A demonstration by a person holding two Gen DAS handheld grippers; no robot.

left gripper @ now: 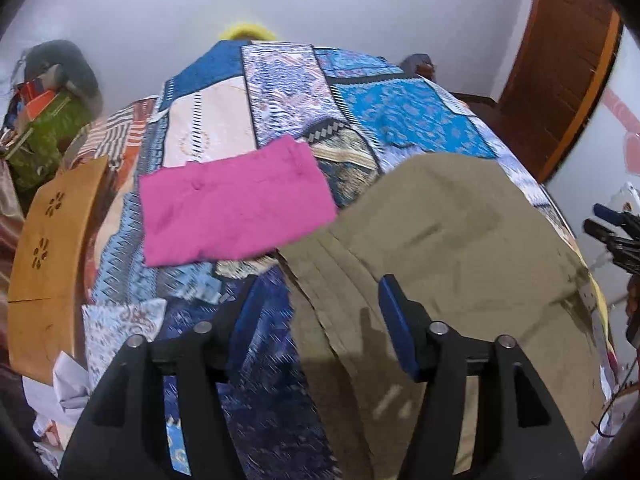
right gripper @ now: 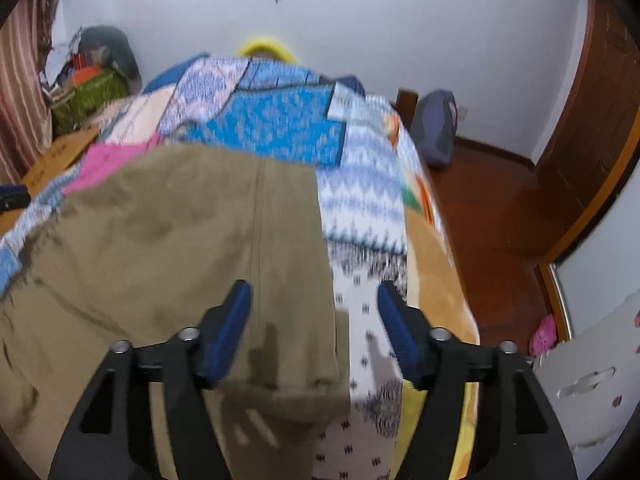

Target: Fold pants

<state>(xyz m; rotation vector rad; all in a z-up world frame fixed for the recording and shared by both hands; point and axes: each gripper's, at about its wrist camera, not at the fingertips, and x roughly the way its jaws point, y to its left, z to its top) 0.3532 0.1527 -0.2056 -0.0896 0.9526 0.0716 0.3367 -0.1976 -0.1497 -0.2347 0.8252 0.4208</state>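
Note:
Olive-khaki pants (left gripper: 452,248) lie spread on a patchwork bedspread (left gripper: 280,92). In the left wrist view my left gripper (left gripper: 320,312) is open and empty, hovering over the pants' left edge, one blue pad (left gripper: 394,320) above the fabric. In the right wrist view the pants (right gripper: 168,240) fill the left and middle. My right gripper (right gripper: 314,316) is open and empty above their right corner and hem (right gripper: 320,384). The right gripper also shows at the right edge of the left wrist view (left gripper: 616,236).
A folded pink garment (left gripper: 236,208) lies on the bed beyond the pants. A wooden headboard (left gripper: 48,264) stands at left, with clutter and a green bag (left gripper: 44,136) behind. A brown door (right gripper: 592,128) and red floor (right gripper: 492,216) are at right.

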